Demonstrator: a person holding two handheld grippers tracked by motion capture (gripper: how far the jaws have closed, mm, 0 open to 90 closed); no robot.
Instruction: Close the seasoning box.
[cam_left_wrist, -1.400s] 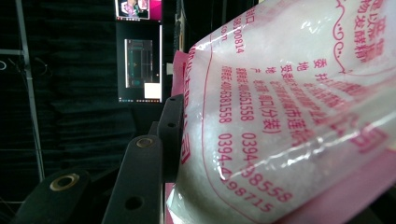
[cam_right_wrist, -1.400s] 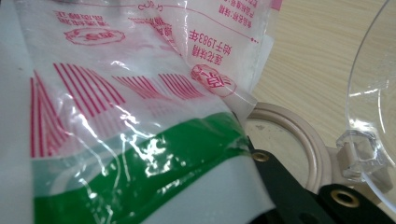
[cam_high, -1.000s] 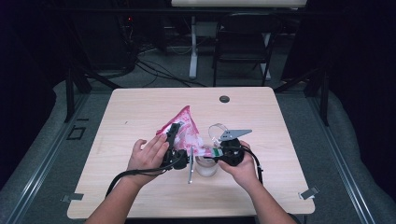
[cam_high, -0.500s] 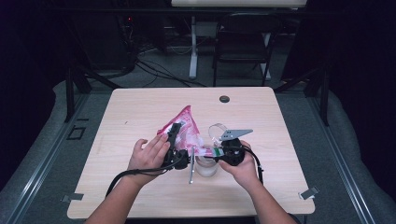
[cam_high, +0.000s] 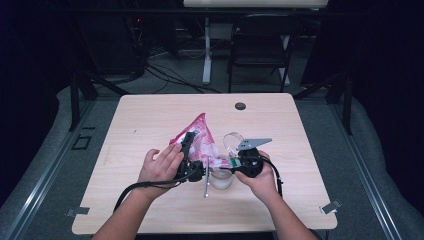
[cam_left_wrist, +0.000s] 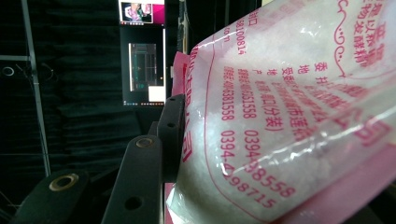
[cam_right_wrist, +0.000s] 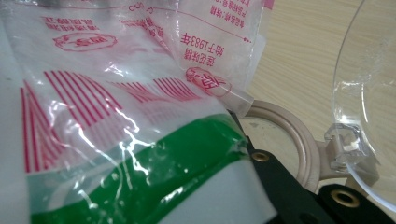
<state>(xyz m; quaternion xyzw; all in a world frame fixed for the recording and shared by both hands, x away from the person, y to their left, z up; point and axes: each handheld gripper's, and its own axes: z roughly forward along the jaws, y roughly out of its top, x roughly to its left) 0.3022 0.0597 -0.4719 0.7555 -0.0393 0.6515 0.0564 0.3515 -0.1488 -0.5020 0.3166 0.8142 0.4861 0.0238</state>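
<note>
While pinched, bag (cam_high: 200, 142) between both grippers' fingers (cam_left_wrist: 170, 135).

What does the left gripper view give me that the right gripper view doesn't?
Left gripper view: white granules inside the pink-printed bag, one pad of the left claw pressed against it, and a lit screen in the dark room. Right gripper view: the bag's green and white band, a beige ring with its hinged clear lid, and the wooden table. Both: the bag, close up, held in a claw.
</note>
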